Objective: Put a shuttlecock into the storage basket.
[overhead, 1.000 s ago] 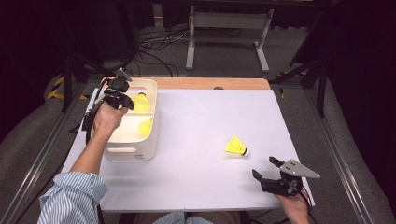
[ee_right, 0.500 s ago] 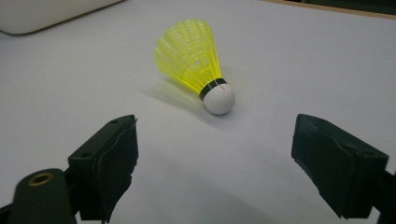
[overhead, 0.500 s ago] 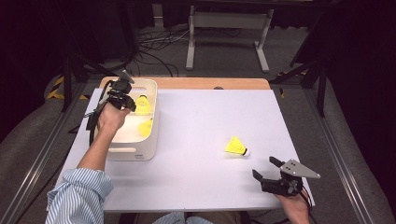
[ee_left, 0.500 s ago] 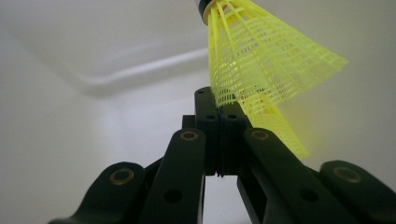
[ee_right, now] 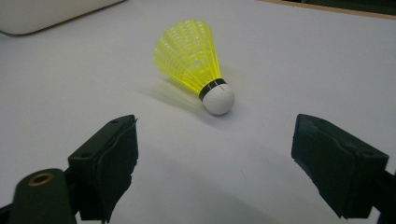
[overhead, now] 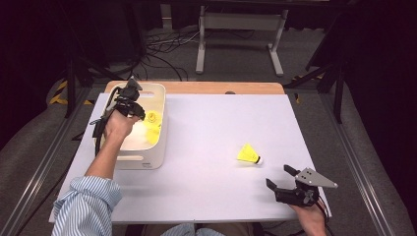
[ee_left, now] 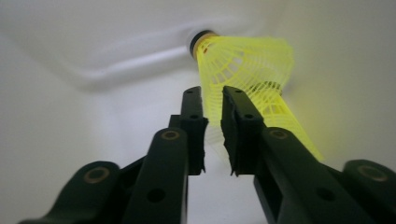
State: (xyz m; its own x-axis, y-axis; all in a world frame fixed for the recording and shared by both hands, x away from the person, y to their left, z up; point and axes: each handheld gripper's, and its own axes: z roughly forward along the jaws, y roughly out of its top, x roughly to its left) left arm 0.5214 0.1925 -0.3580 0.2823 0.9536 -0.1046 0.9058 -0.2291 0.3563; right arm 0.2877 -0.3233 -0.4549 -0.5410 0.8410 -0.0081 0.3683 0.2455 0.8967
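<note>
Jaws parted by yellow mesh shuttlecock (ee_left: 243, 70)

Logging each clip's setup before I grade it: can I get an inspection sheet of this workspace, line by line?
Surface: white tabletop with a wooden strip along the far edge.
Job's things: white plastic bin at the left, holding yellow mesh shuttlecocks; one more yellow shuttlecock with a white cork tip lies on its side on the table.
Clutter: nothing seen.
Grippers: left gripper is down in the bin, its jaws have just been opening, a narrow gap between them, a shuttlecock's skirt just beyond the tips. Right gripper is wide open, near the lone shuttlecock, apart from it.
Cables: black cable trails from the left gripper; more on the floor.
Surroundings: dark room, grey metal stand behind the table.
</note>
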